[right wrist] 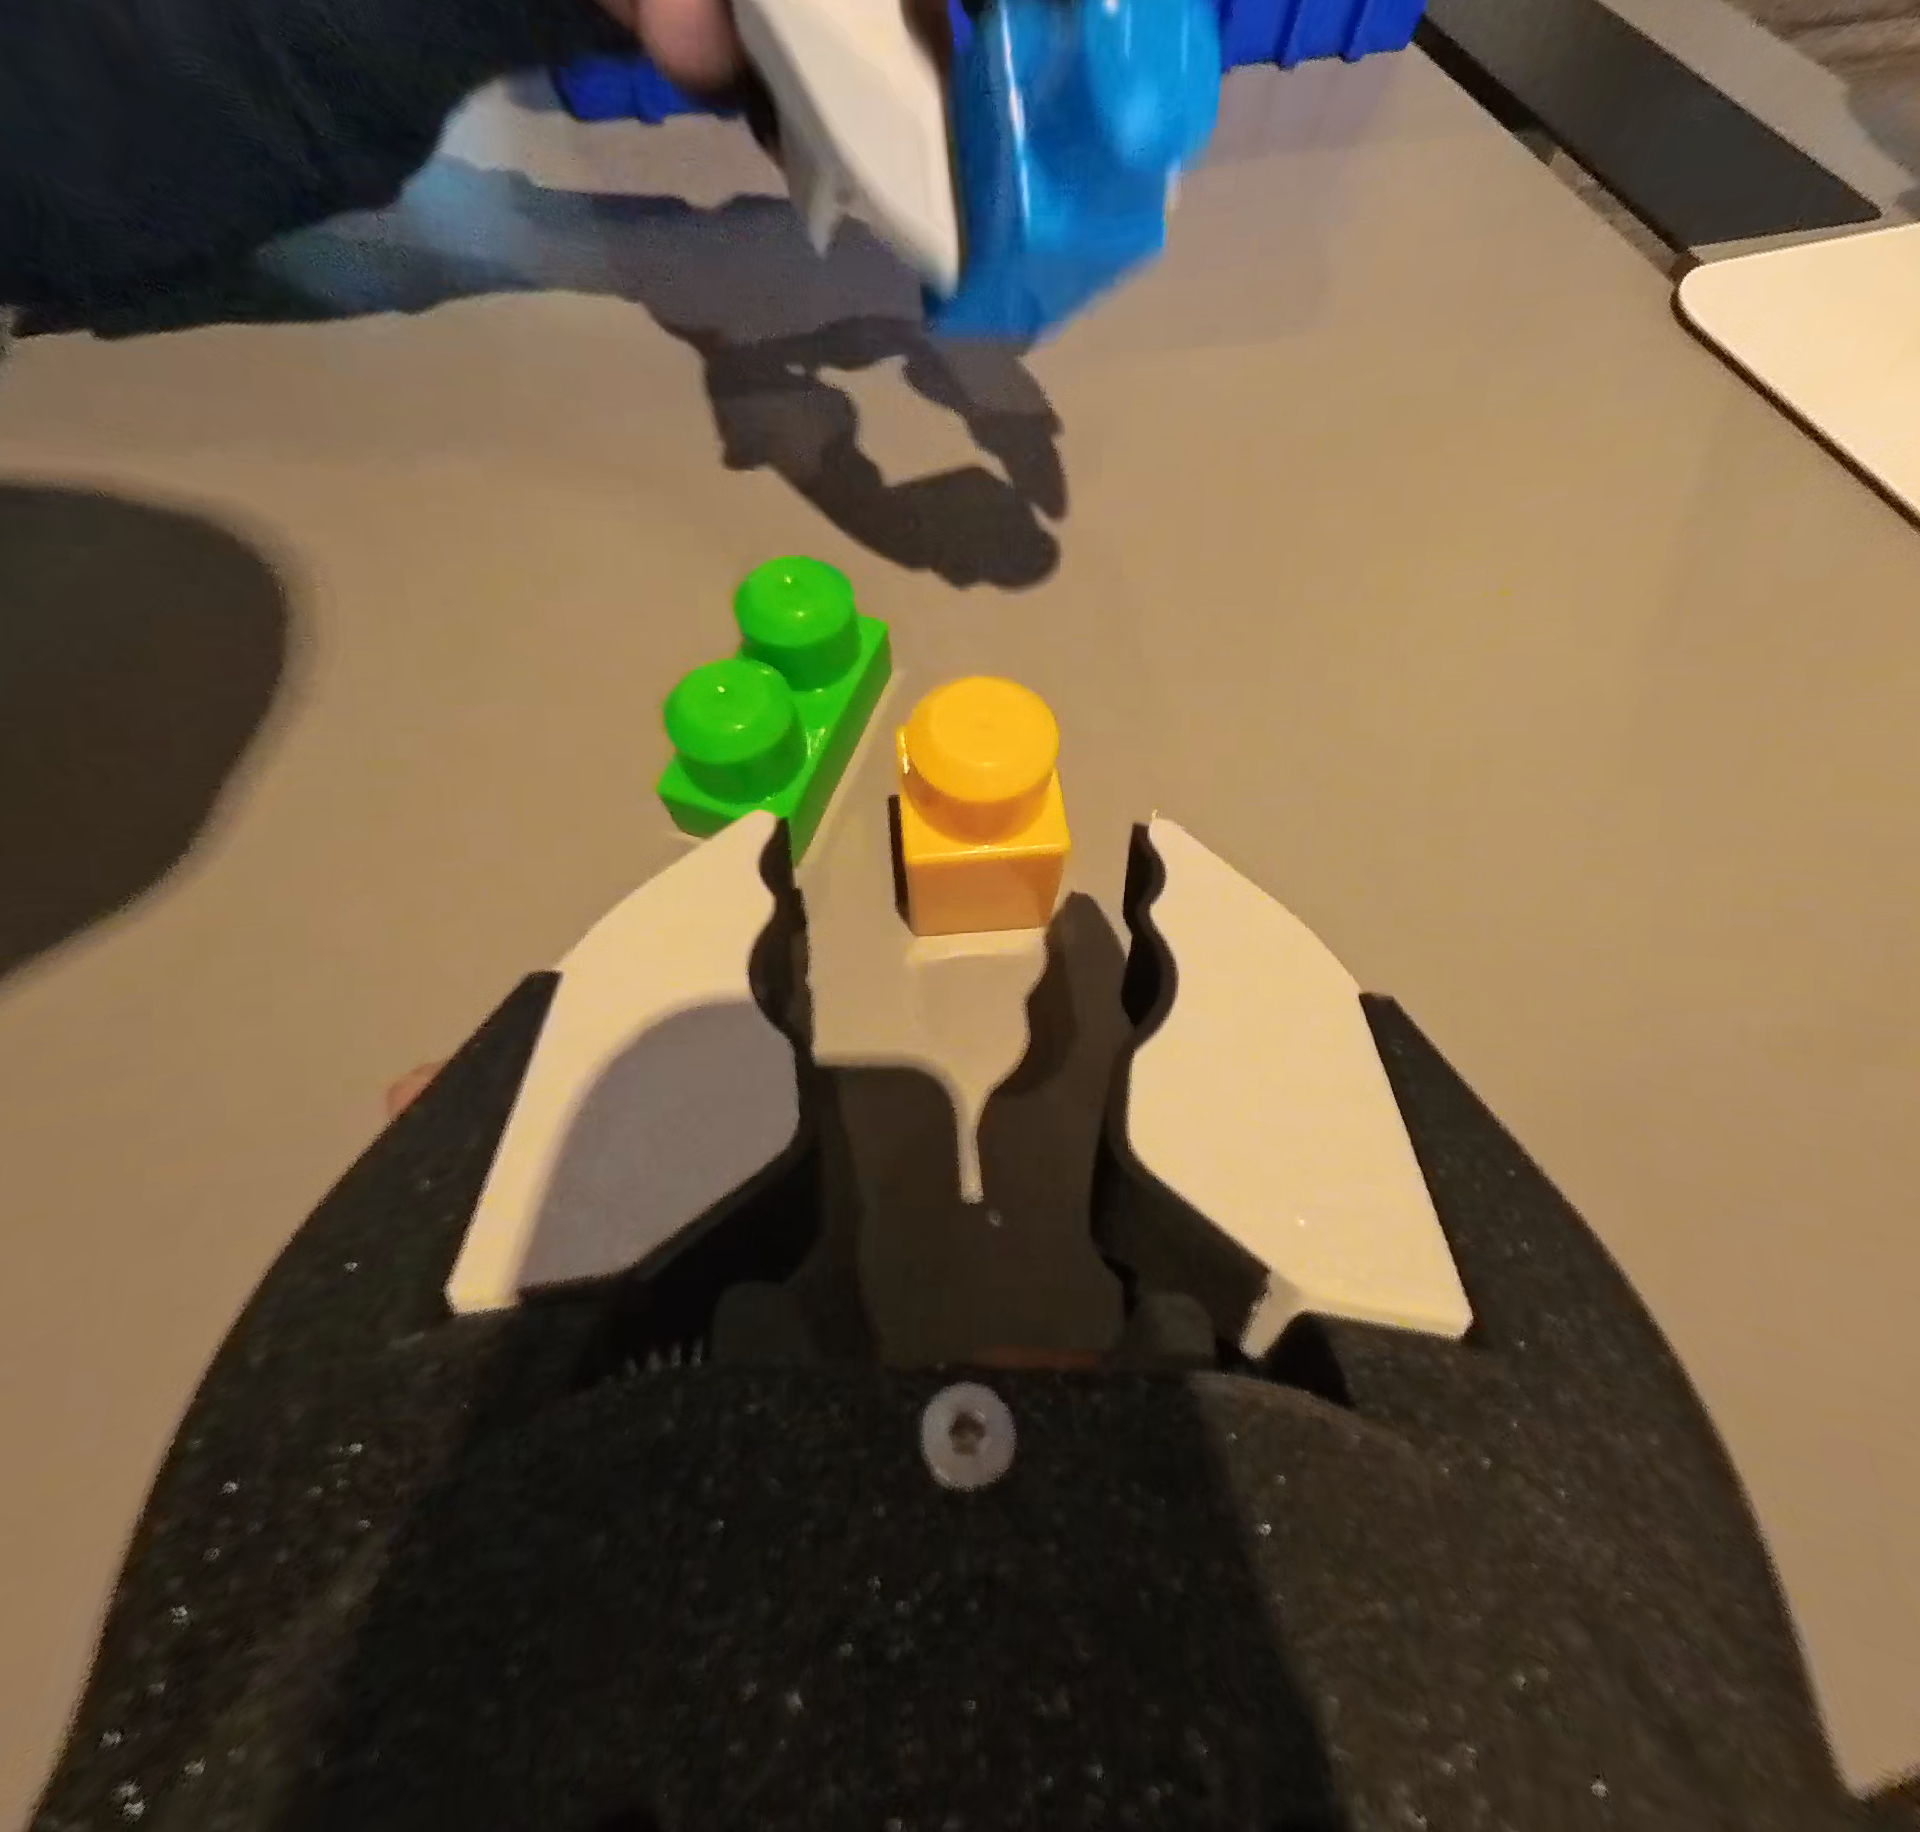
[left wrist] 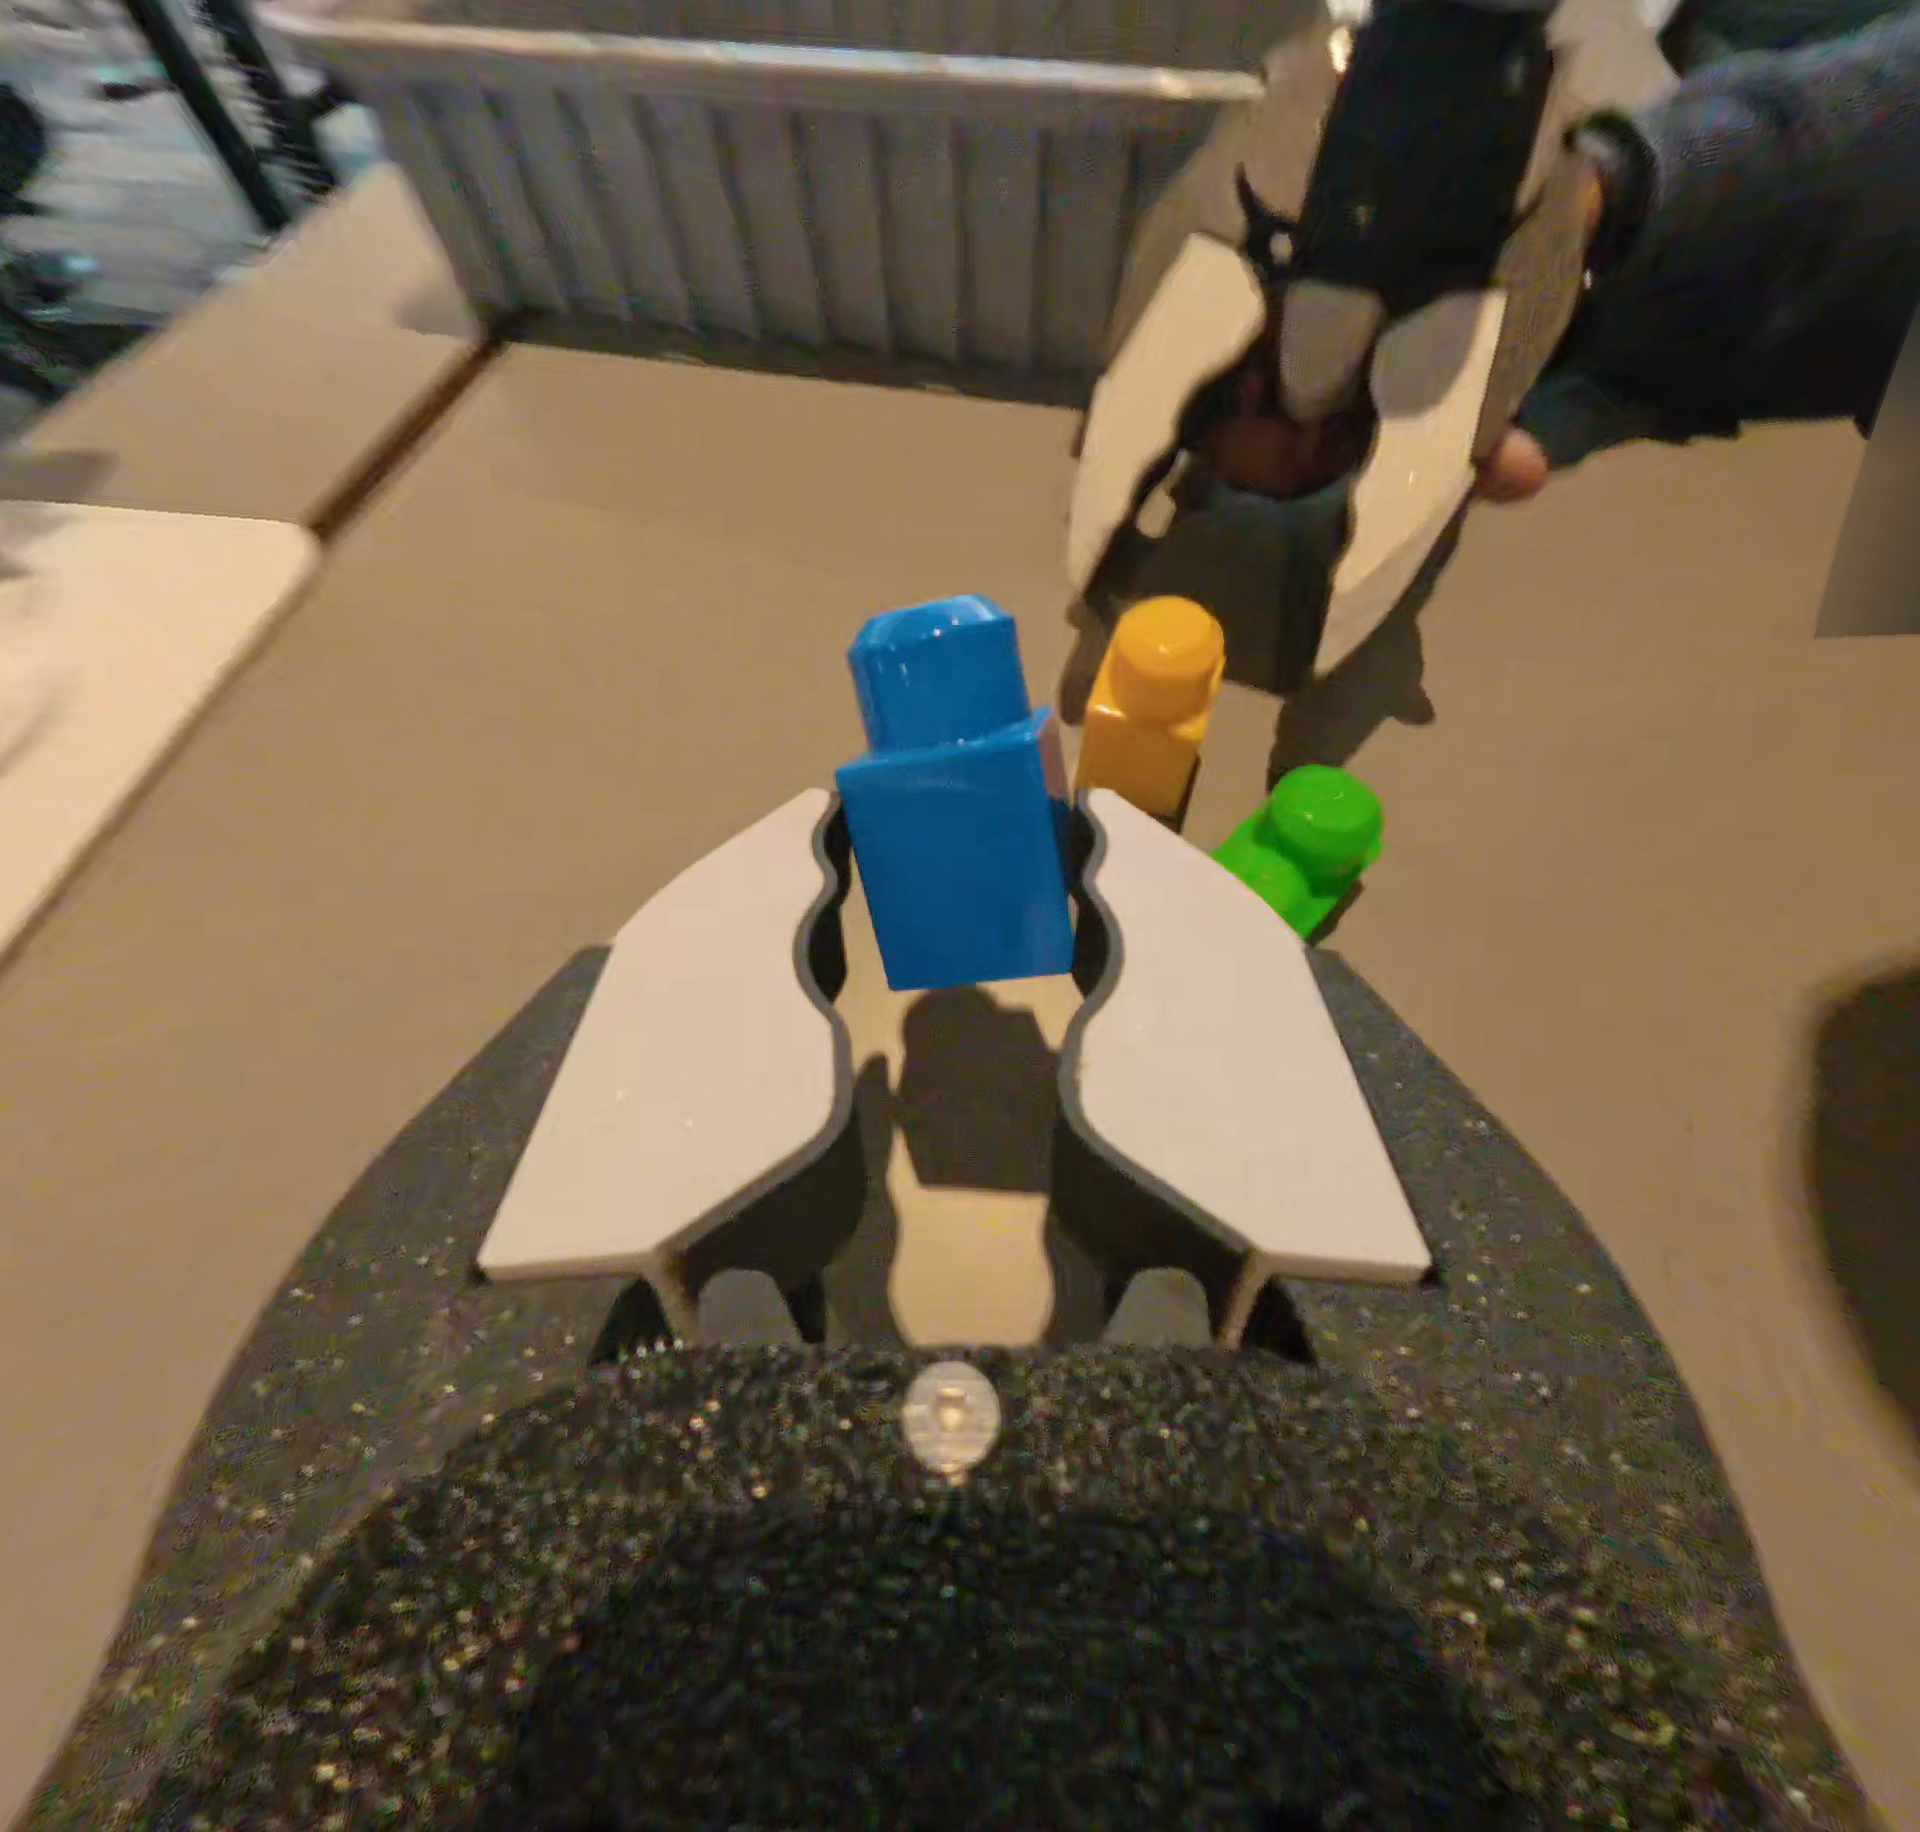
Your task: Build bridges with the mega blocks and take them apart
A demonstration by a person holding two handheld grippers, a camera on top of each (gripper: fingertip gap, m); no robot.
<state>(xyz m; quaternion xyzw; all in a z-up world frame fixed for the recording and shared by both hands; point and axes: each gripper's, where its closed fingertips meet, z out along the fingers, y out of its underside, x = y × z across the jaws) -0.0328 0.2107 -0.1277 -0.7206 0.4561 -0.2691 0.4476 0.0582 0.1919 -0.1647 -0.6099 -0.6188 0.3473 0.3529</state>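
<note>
**Blue block held in the air, two blocks waiting below**

We hold the blue block (left wrist: 961, 847) between the fingers of our left gripper (left wrist: 961, 889), clamped on its two flat side walls and lifted clear of the surface (left wrist: 520, 639). We judge it light, hollow, stiff plastic with a glossy, slippery skin, so the flat walls below the stud are the best place to grip. Just past the right fingertip stand the yellow block (left wrist: 1148, 707) and the green block (left wrist: 1304, 842). Our right gripper (right wrist: 961, 847) has its fingers wide with nothing between them; the yellow one sits just ahead of their gap, the green one by the left fingertip. A ribbed white bin (left wrist: 727, 172) stands farther off.
</note>
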